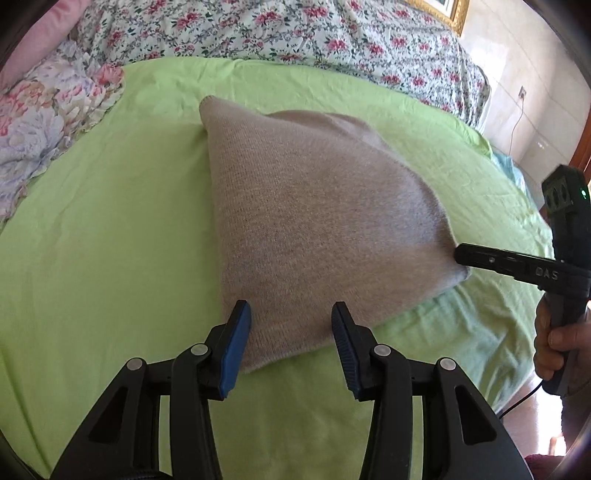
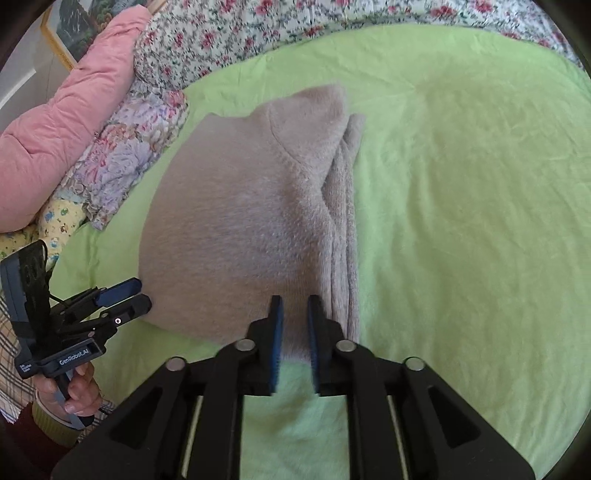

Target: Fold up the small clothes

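Sweater [image 1: 317, 206] is seen lying on the green sheet [image 1: 110, 221] of a bed, already folded into a compact beige bundle, with a narrower folded strip showing along its right edge in the right wrist view. Floral bedding [image 1: 258, 29] and a pink quilt [image 2: 74, 110] are piled behind it, well apart from the work. The left gripper [image 1: 291, 314] is held spread over the near corner of the bundle; cloth is seen between its blue pads [image 1: 236, 347], but no pressing on it is visible, so it is judged to be only hovering there. The right gripper [image 2: 294, 310] is parted a little at the near edge of the sweater, and a small gap is seen between its pads with knit behind it; nothing is pinched as far as can be told. The step in hand is judged to be the end of one fold, with the cloth let go and both tools placed at the near edge. For the next move, a fresh hold on both near corners would be needed, all layers being taken together, so that the bundle can be folded once more or smoothed without the strip slipping out.
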Demonstrator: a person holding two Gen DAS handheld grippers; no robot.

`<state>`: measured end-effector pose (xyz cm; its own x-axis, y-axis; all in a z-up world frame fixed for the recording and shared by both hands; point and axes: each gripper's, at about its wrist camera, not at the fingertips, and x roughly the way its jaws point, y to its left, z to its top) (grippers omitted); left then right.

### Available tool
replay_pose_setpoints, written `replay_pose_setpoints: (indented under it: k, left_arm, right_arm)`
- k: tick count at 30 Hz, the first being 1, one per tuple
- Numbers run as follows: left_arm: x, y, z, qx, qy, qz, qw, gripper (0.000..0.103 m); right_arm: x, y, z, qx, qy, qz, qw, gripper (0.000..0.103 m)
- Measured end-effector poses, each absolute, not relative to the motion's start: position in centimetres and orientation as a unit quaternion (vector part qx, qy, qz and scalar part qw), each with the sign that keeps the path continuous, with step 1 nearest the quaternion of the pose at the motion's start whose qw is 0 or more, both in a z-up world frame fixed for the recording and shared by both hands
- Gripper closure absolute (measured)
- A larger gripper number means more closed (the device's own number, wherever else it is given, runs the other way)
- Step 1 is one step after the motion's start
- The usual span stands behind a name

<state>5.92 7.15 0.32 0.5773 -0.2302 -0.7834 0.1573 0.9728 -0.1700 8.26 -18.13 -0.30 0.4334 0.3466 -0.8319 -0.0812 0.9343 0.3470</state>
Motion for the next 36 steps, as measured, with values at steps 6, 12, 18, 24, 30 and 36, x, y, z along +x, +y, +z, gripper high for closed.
replay_pose_setpoints:
  k: [6,12,18,24,30,36]
  left_arm:
    - [3.2,7.3,1.7,-0.059,0.434,-0.100,0.893,0.051]
    - [0.8,7.4,1.9,-0.058,0.431,-0.083,0.896,0.042]
    - [-1.0,7.4,1.3,-0.043,0.435,-0.069,0.897,0.030]
    - [-2.6,6.7,0.9,-0.023,0.437,-0.062,0.897,0.022]
    - [-2.7,6.8,1.1,-0.004,0.439,-0.049,0.897,0.020]
    - [-1.5,7.0,2.7,0.004,0.430,-0.040,0.902,0.018]
  right_arm:
    - [4.7,-17.0,2.8,0.122,0.479,0.128,0.860,0.061]
    - [2.2,-16.1,3.5,0.100,0.468,0.123,0.869,0.056]
    - [-0.3,-15.0,3.0,0.089,0.475,0.131,0.865,0.040]
    - [-1.7,-14.0,1.9,0.069,0.491,0.131,0.858,0.032]
    - [-2.1,-13.8,1.9,0.059,0.493,0.130,0.858,0.027]
    - [-1.3,-13.2,3.1,0.035,0.479,0.134,0.867,0.024]
